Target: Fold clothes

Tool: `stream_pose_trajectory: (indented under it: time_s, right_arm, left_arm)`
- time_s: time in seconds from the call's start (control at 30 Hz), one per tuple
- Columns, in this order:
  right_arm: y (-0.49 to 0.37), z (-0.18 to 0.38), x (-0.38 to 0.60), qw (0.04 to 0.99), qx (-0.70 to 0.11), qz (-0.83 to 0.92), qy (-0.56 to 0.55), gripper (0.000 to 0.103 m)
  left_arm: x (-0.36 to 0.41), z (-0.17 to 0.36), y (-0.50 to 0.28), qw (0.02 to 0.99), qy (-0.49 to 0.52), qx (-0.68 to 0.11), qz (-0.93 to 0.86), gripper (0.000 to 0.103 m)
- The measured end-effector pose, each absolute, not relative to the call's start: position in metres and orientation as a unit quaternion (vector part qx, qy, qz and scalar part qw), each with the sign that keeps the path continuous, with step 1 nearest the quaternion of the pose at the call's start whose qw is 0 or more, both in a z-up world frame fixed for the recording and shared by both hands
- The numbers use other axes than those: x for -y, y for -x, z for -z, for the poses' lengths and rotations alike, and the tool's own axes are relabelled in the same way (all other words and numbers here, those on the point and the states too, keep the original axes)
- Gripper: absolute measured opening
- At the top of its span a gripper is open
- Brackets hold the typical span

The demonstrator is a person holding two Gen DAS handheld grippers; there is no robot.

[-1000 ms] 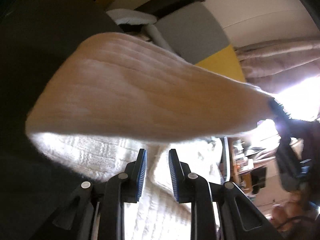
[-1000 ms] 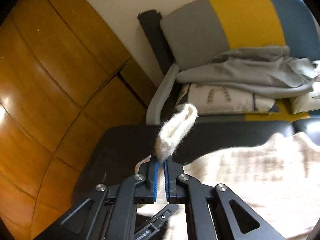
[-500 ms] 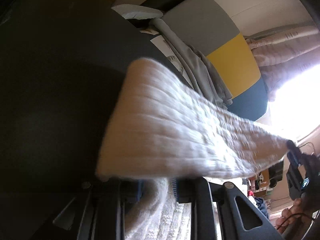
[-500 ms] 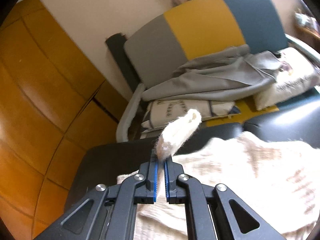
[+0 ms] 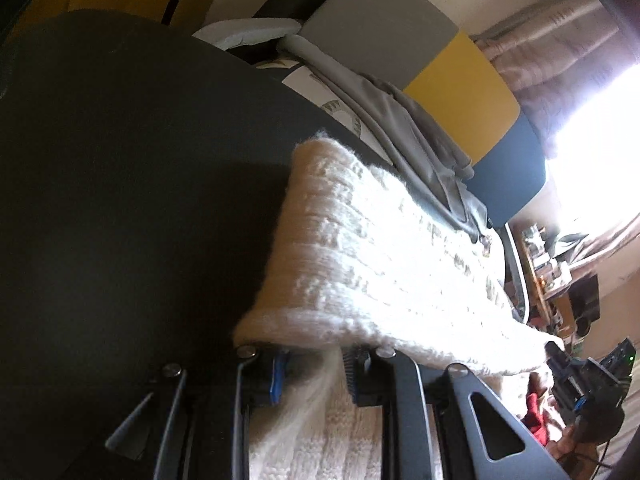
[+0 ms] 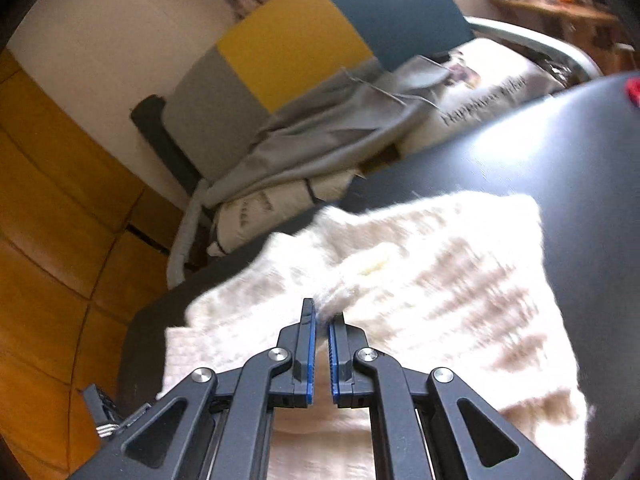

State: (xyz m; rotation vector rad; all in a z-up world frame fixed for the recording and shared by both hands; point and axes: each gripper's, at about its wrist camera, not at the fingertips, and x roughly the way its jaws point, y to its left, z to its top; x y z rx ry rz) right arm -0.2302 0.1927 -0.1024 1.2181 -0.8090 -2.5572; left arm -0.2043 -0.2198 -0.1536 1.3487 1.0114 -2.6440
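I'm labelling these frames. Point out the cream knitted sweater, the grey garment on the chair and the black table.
cream knitted sweater (image 6: 460, 264): right wrist view, folded top layer.
grey garment (image 6: 320, 136): right wrist view, draped middle.
black table (image 5: 120, 160): left wrist view, bare top.

The sweater (image 6: 420, 280) is cream-white with a ribbed knit and faint beige bands across it, lying on a black desk (image 6: 560, 152). Past the desk's far edge, the chair back (image 6: 320, 36) carries grey, yellow and dark blue blocks. A plain grey garment (image 6: 320, 136) drapes over white cushions (image 6: 488, 84), one printed with dark lettering. The cabinet (image 6: 48, 200) is amber-brown wood.
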Motion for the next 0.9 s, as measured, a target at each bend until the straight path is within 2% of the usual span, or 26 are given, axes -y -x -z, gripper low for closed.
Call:
stream_pose_trajectory:
  time_s: [0.33,0.53,0.67,0.9]
  right_arm:
    - [0.216,0.143,-0.217,0.078,0.299,0.851,-0.424,0.006]
    - [0.205,0.136,-0.219,0.071,0.282,0.869,-0.400,0.006]
    - [0.201,0.140,-0.224,0.053,0.269,0.872,-0.406,0.006]
    - [0.202,0.160,-0.235,0.054,0.301,0.855,-0.419,0.006]
  left_arm:
    - [0.205,0.148,0.195,0.003,-0.443,-0.271,0.855,0.022]
    - [0.193,0.137,0.189,-0.004,-0.451,-0.225,0.864,0.022]
    - [0.194,0.140,0.183,-0.009,-0.458,-0.227,0.859,0.022]
    - [0.211,0.144,0.165,-0.004,-0.460,-0.261,0.849,0.022]
